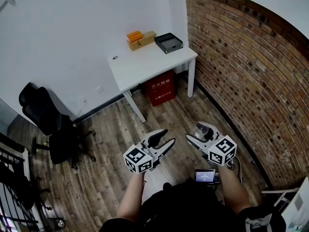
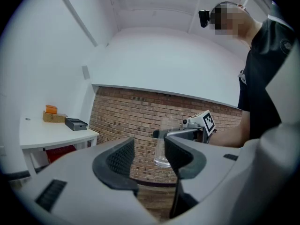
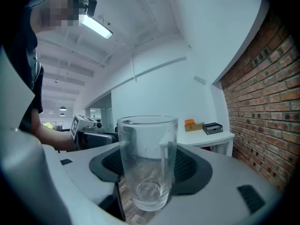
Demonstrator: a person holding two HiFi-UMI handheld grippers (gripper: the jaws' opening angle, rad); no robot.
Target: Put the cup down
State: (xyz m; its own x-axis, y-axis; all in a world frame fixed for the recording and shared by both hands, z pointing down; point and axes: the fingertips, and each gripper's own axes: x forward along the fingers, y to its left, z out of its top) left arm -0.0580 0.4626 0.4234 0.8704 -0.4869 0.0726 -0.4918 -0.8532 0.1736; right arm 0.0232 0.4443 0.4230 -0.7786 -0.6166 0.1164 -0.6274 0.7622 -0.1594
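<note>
Jaws of right gripper [image 3: 149, 171] tight around upright cup [image 3: 147, 153] — mid-air.

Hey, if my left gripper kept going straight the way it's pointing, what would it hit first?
Most likely the clear cup held by the right gripper: it shows straight ahead between the open, empty jaws of the left gripper in that gripper's view. Depth is unclear; past it comes the brick wall.

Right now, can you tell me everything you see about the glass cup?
The cup is a clear, plain drinking glass with nearly straight sides, a thick base and no handle. It looks empty. It stands upright, gripped between the dark ribbed jaws of the right gripper. It is held in the air above the wooden floor, not yet set on the white table.
</note>
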